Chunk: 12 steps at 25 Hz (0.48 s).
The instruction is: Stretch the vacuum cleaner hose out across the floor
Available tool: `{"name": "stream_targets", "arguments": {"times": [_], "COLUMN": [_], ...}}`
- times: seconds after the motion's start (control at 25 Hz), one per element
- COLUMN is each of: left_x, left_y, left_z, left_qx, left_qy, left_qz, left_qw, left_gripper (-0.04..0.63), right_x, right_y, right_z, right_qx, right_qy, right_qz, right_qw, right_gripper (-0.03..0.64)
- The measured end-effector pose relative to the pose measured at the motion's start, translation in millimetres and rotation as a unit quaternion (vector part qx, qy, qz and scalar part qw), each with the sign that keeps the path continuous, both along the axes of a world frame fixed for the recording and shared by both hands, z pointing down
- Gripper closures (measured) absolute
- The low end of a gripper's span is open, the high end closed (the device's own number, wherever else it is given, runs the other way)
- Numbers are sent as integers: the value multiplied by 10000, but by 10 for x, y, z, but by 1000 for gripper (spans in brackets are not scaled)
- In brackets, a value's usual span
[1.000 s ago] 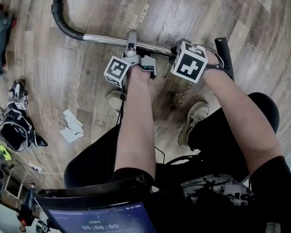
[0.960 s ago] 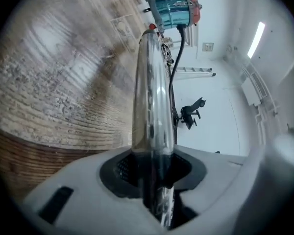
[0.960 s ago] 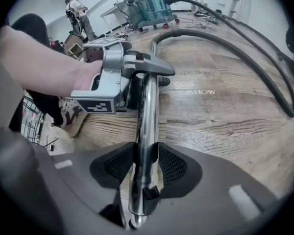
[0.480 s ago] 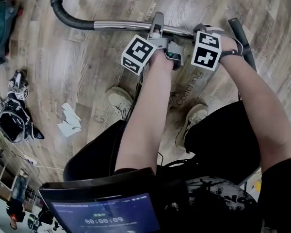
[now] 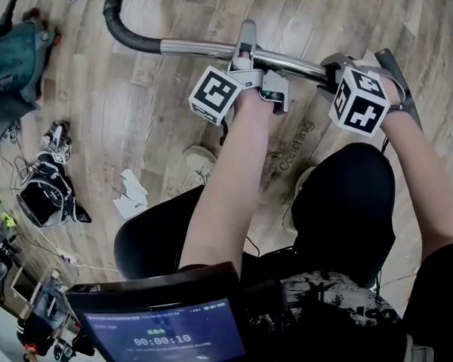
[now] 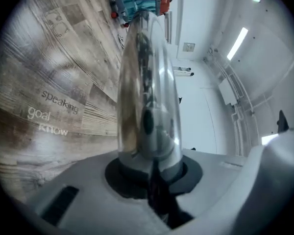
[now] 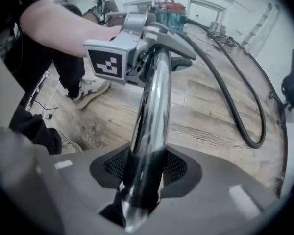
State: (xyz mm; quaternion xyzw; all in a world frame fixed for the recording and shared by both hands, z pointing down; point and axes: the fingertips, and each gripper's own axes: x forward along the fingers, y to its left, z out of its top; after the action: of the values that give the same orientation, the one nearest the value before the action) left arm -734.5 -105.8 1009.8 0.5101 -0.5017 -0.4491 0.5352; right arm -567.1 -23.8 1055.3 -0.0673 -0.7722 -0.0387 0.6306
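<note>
Both claws clamp the tube (image 5: 204, 49). The right claw (image 7: 139, 180) grips near its dark end. The left claw (image 6: 149, 170), whose jaws have just been closing, now pinches it further along. The chrome looks slick, so a hard pull could let it slip or twist. Beyond, the hose (image 7: 235, 106) lies looped on the floor (image 5: 136, 127). Tugging may kink it or drag the vacuum (image 7: 169, 9).

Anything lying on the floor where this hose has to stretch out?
Nothing visible: the boards by the black hose and chrome tube are bare. Crumpled paper and black gear lie off to the person's left.
</note>
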Motion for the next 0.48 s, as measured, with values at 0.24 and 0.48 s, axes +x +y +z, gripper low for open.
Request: {"name": "stream_targets", "arguments": {"times": [0.24, 0.48], "left_x": [-48, 269], "left_y": [99, 373], "left_z": [-1190, -2857], "left_qx": [-427, -718], "left_qy": [-69, -278], "left_qz": [218, 607], "left_qw": [9988, 9952], "left_gripper": [545, 543], "right_x": [-112, -359], "right_y": [97, 456], "right_z": [-1268, -2777], "right_qx": [478, 520], "right_qy": [10, 50], "right_qz": [544, 617], "right_qw": [9974, 9967], "right_gripper": [434, 491]}}
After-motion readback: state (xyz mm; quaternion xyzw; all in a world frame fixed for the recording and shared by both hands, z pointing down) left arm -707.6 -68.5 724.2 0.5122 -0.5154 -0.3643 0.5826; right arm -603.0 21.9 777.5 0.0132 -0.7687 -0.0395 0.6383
